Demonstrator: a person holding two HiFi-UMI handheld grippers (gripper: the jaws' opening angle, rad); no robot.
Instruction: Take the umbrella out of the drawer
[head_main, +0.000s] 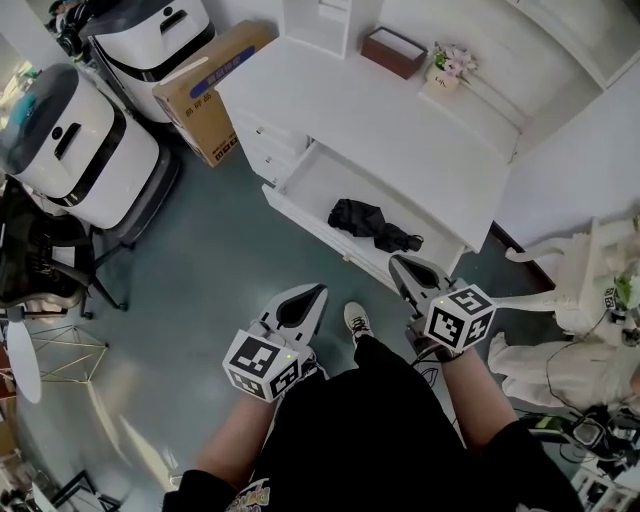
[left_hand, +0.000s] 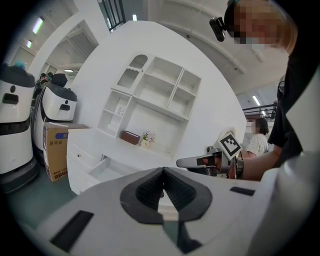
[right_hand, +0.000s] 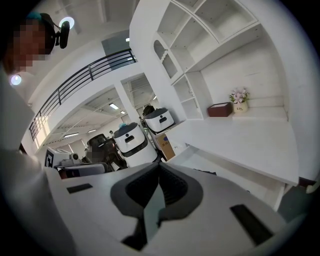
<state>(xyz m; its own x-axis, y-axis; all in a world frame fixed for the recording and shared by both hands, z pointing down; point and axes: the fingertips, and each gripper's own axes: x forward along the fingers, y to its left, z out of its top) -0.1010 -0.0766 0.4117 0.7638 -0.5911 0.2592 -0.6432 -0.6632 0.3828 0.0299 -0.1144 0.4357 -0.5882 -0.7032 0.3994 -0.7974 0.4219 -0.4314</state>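
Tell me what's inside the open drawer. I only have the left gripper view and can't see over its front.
Observer: A black folded umbrella lies in the drawer, about midway along it, in the head view.
Operator: Is my right tool gripping it?
Observer: No. The right tool is shut and empty in its own view, just short of the drawer's front.
Operator: How does my left tool sit next to that?
Observer: The left tool hangs over the floor, further back from the drawer than the right one.
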